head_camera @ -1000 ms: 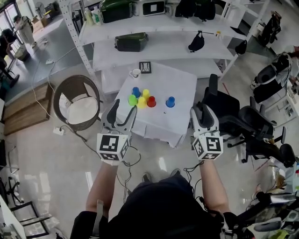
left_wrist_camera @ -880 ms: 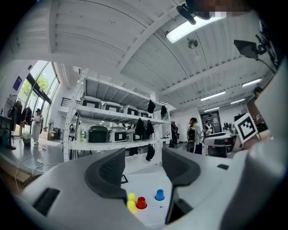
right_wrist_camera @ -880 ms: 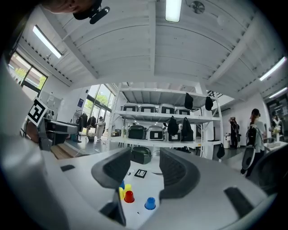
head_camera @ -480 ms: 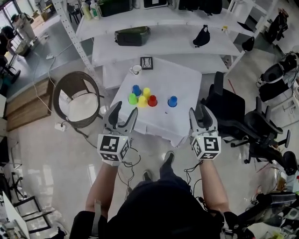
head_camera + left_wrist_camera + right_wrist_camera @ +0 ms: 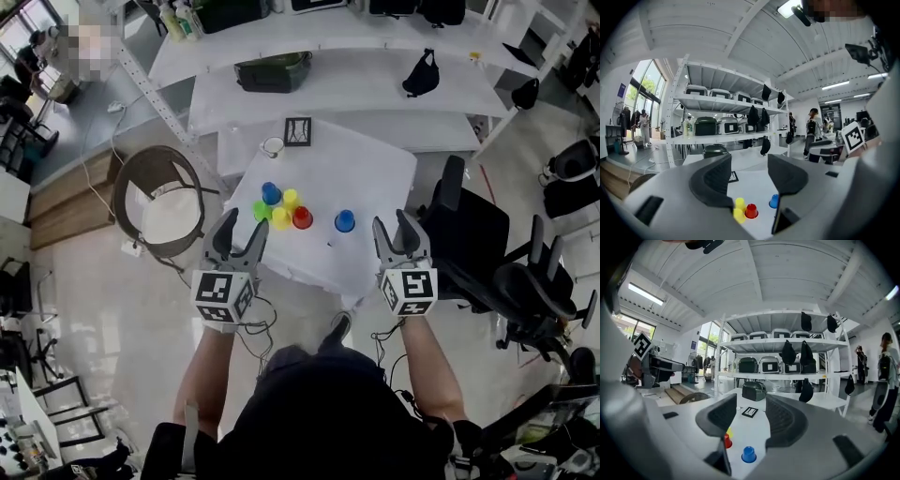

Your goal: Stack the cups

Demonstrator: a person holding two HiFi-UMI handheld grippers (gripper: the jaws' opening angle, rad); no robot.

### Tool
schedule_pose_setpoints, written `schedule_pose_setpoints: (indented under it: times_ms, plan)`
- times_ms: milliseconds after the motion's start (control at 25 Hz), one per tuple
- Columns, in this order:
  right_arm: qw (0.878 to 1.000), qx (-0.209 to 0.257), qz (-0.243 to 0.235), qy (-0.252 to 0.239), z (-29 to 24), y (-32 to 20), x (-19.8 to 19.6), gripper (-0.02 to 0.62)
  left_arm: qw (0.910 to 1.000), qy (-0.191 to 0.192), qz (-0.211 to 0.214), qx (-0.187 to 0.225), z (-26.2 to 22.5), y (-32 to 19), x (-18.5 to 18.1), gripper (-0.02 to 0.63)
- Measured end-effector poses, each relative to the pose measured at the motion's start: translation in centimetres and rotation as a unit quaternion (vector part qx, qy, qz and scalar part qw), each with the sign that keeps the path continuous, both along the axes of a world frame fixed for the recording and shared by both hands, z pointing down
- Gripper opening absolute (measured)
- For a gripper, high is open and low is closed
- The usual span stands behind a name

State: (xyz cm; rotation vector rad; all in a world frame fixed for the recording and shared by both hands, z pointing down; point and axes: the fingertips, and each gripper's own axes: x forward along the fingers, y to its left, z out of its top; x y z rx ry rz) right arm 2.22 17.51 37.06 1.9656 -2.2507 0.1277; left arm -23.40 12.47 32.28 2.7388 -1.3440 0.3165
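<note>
1. my left gripper hangs over the floor just short of the near edge of the white table. its tongs stand wide and have just been closing a little. nothing is between them. its own view shows only the distant cups through the gap.
2. my right gripper is level with it, near the table's near right corner. its tongs stand open a bit narrower than the left pair and hold nothing. its own view looks past them at the table top.
3. none of the cups is stacked. five sit bunched left of the table's middle. a blue cup and a yellow cup form the far pair.
4. a green cup, a second yellow cup and a red cup make the near row, close against one another.
5. a lone blue cup stands to the right of the red one, clearly apart from the bunch.
6. at the far edge of the table i see a white mug and a black-framed card side by side.
7. a round wicker chair stands left of the table and a black office chair sits just right of it.
8. behind the table are white shelves carrying a dark case and a black pouch.
</note>
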Motion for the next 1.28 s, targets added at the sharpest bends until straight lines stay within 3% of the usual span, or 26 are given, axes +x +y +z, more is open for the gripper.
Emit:
schedule_pose_setpoints:
  times_ms: [600, 1000, 1280]
  plan:
    - [0.996, -0.081, -0.045, 0.003, 8.2, -6.2, 2.5, 0.189, 0.9981, -0.025, -0.011, -0.056, 6.8, -6.2, 3.8, 0.239]
    - [0.981, -0.174, -0.074, 0.035, 14.0, -11.6, 2.1, 0.19, 0.996, -0.041, 0.026, -0.075, 11.7, -13.4, 5.5, 0.239]
    - [0.974, -0.212, -0.072, 0.045, 16.5, -13.3, 1.8, 0.193, 0.9899, -0.05, 0.057, -0.12, 16.7, -14.3, 6.2, 0.239]
